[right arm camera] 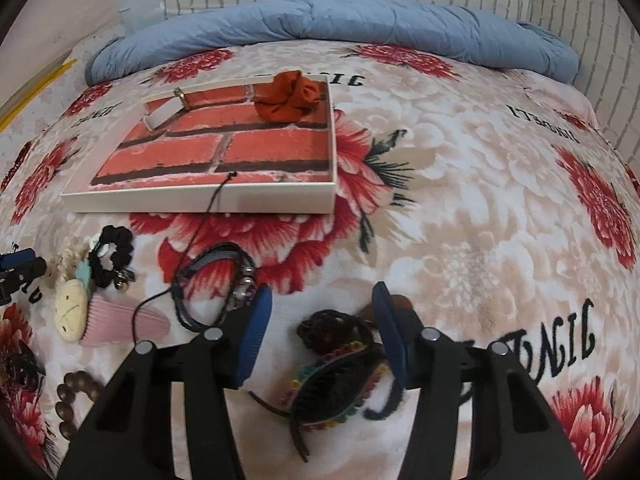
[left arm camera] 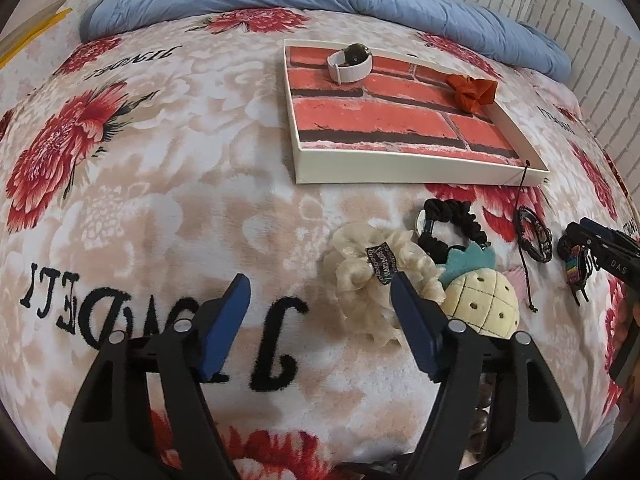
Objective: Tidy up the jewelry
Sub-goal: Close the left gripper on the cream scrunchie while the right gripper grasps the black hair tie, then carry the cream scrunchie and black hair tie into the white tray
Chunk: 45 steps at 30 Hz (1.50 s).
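Both tools are low over the bed (left arm camera: pixel 168 184), tilted down, jaws spread wide and holding nothing. The left tool (left arm camera: pixel 320 300) sits just beside the cream scrunchie (left arm camera: pixel 372 272) and plush pineapple (left arm camera: pixel 480 300). The right tool (right arm camera: pixel 320 312) straddles a rainbow hair claw (right arm camera: pixel 332 384) — the left view only catches that clip at its edge. The tray (left arm camera: pixel 400 168) already has the white watch (left arm camera: pixel 352 62) and orange fabric flower (left arm camera: pixel 472 90) inside. The wooden bead bracelet (right arm camera: pixel 72 400) only really shows in the right view.
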Each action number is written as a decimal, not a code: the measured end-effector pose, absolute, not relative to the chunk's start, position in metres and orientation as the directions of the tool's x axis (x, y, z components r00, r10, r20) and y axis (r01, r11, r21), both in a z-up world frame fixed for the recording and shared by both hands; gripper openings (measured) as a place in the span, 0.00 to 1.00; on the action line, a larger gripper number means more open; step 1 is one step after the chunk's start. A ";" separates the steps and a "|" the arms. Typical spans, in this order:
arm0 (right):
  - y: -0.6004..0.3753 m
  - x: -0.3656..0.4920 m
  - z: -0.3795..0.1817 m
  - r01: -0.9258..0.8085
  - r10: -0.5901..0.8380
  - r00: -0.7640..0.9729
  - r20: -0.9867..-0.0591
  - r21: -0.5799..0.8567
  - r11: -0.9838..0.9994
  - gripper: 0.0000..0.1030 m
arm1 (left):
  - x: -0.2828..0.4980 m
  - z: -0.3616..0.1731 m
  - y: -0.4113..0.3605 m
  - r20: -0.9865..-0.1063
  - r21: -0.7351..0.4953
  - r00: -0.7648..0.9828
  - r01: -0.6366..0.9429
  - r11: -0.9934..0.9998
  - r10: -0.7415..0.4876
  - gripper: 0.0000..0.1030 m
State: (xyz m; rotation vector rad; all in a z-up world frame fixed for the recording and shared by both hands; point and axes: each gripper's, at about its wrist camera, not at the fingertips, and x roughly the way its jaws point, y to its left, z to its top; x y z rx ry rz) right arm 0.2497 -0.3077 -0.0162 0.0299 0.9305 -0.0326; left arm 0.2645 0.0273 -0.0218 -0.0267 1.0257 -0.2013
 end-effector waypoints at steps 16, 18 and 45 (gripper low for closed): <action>-0.300 0.253 -0.027 0.024 -0.006 0.555 -0.832 0.009 1.000 0.32 | 0.268 -0.032 0.027 -0.862 -0.134 0.468 0.162 0.978 -0.196 0.58; -0.303 0.253 -0.030 0.028 -0.002 0.543 -0.840 0.015 1.000 0.29 | 0.268 -0.032 0.028 -0.862 -0.136 0.467 0.162 0.977 -0.198 0.58; -0.302 0.259 -0.046 0.060 -0.103 0.556 -0.825 -0.083 0.995 0.21 | 0.273 -0.047 0.013 -0.862 -0.017 0.498 0.165 0.986 -0.098 0.26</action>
